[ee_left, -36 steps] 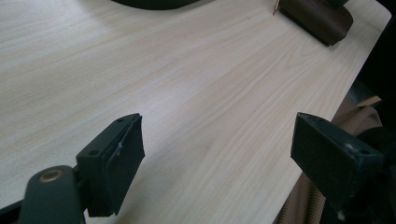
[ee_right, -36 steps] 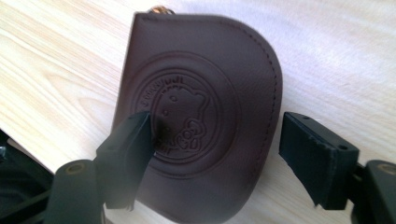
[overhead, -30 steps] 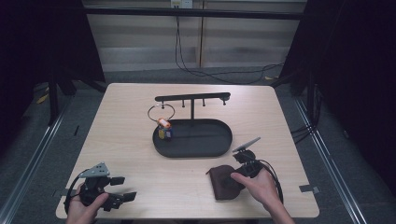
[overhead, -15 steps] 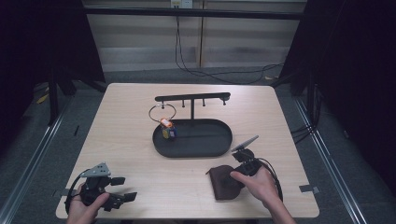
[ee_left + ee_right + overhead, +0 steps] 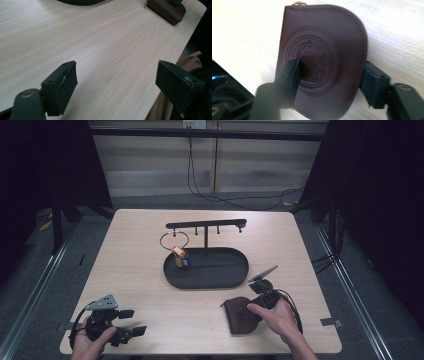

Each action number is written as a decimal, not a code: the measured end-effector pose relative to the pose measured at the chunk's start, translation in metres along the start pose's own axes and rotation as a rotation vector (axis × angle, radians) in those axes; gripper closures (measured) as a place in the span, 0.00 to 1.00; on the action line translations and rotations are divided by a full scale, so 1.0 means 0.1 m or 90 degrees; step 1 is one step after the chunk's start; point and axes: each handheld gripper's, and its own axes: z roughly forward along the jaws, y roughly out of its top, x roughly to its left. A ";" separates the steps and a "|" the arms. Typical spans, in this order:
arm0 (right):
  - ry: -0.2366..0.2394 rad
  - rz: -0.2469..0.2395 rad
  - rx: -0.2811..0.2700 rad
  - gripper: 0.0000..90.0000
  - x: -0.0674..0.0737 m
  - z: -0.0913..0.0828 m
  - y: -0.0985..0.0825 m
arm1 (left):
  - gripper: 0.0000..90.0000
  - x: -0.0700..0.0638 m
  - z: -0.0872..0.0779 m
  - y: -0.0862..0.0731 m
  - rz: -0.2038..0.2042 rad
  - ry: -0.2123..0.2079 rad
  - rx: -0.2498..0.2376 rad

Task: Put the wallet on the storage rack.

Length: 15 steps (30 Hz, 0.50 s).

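The brown leather pouch [image 5: 322, 62] lay flat at the table's near right, between the right gripper's [image 5: 261, 296] just-closing jaws, one pad atop its embossed face, one beside its curved edge; the left gripper [image 5: 120, 85] gaped empty.

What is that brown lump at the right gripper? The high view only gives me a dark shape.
Observer: A brown leather pouch lying flat, with a round emblem stamped on its face.
Operator: Is it gripped?
Observer: The right gripper straddles it and its jaws have just been closing. One is over the emblem, the other at the curved edge. I cannot tell if they press.
Operator: And the other side?
Observer: The left gripper is open, with bare table between its jaws.
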 end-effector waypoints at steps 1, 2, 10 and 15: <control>0.001 0.002 -0.008 0.52 -0.01 -0.02 0.00 | 0.19 0.00 0.00 0.00 0.001 -0.003 0.000; 0.007 0.011 -0.009 0.52 -0.03 -0.03 0.00 | 0.19 0.00 -0.01 0.00 0.002 -0.001 -0.001; 0.012 0.017 -0.017 0.64 -0.05 -0.07 0.00 | 0.19 -0.01 -0.01 0.00 0.002 -0.008 -0.001; 0.008 0.009 -0.025 0.64 -0.04 -0.06 0.00 | 0.19 -0.01 -0.01 0.00 0.002 -0.009 -0.003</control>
